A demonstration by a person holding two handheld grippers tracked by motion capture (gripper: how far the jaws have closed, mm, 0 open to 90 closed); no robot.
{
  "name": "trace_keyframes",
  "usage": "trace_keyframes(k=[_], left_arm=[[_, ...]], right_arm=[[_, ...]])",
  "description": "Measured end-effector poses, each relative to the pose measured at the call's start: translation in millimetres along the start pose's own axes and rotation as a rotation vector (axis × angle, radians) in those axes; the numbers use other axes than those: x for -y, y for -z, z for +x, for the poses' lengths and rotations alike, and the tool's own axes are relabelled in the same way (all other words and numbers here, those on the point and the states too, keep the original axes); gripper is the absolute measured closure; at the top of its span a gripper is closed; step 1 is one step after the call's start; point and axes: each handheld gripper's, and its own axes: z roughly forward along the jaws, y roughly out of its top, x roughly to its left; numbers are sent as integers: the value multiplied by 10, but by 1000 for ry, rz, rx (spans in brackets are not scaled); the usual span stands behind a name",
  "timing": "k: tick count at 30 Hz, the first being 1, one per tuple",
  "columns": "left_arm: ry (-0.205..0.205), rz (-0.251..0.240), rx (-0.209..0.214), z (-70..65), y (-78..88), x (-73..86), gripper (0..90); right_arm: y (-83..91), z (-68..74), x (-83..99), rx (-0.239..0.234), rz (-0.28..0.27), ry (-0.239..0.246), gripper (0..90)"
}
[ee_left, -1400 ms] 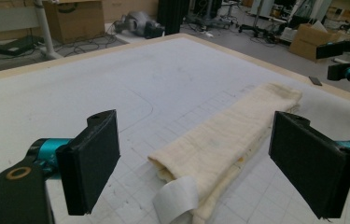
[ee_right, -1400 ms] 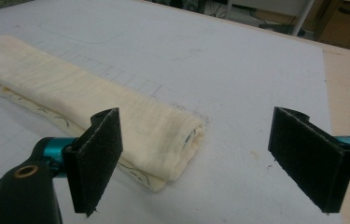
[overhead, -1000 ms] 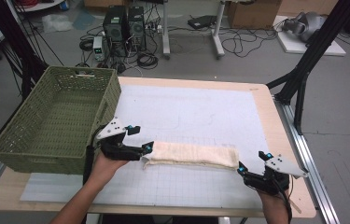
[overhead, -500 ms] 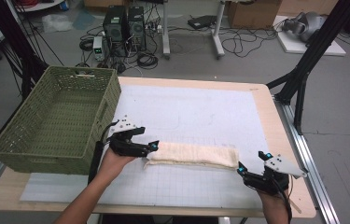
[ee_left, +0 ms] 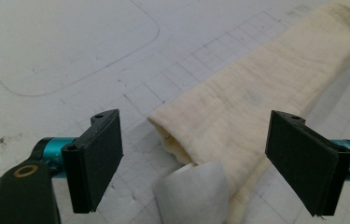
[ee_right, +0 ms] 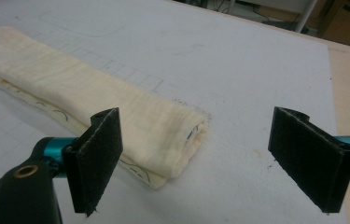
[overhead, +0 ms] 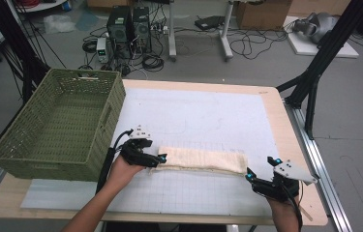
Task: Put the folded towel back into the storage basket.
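In the high view, a folded cream cloth lies as a long strip on the white mat that covers the tabletop, nearer the front edge than the back and roughly midway between the side edges. The left gripper sits at the cloth's left end, with the person's hand behind it. The right gripper rests just off the cloth's right end, toward the front right corner. A green woven basket stands on the left edge of the tabletop, beside the left gripper but apart from it.

In the left gripper view, the two black jaws stand wide apart with nothing between the pads. The near end of the cloth lies in the gap ahead of them, its folded layers open toward the camera, and a small white tag curls up from that end.

In the right gripper view, the jaws are likewise spread wide and hold nothing. The cloth's end lies in front of the left-hand pad and reaches partway across the gap; bare mat fills the remainder.
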Motion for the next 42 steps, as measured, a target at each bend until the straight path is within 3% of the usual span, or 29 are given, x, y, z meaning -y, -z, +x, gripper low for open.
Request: trace_keyframes(k=[8,13,15,20,21,23,25,27,30,31,38,40,42], left_arm=[[35,77,-39,26,-104,50,251],[81,75,-35,39,-124,47,326],[91,103,-32,25,-165,55,354],[95,113,-36,3,-176,58,383],[86,120,-42,-6,-169,57,407],[25,138,-69,-69,-164,65,423],[12,143,-71,-90,-164,66,428],[10,149,-60,-108,-163,62,479],[13,148,-24,-128,-164,63,649],[-5,152,-6,-151,-172,68,662],[-8,151,16,-141,-175,73,667],[-13,151,40,-152,-175,75,773],[-29,150,29,-178,-172,73,801]], right_arm=[[-7,-1,4,-5,5,5,163],[-14,3,4,-8,8,6,163],[-16,6,4,-11,11,8,163],[-18,5,4,-12,14,12,163],[-15,3,3,-7,13,18,163],[-13,1,1,-6,8,18,163],[-12,1,2,-6,10,17,163],[-15,4,4,-7,15,15,163],[-20,12,-1,-10,14,20,163],[-23,16,-1,-13,13,17,164],[-32,16,-7,-21,10,12,171],[-43,16,-2,-26,14,12,170],[-59,8,6,-28,20,1,170]])
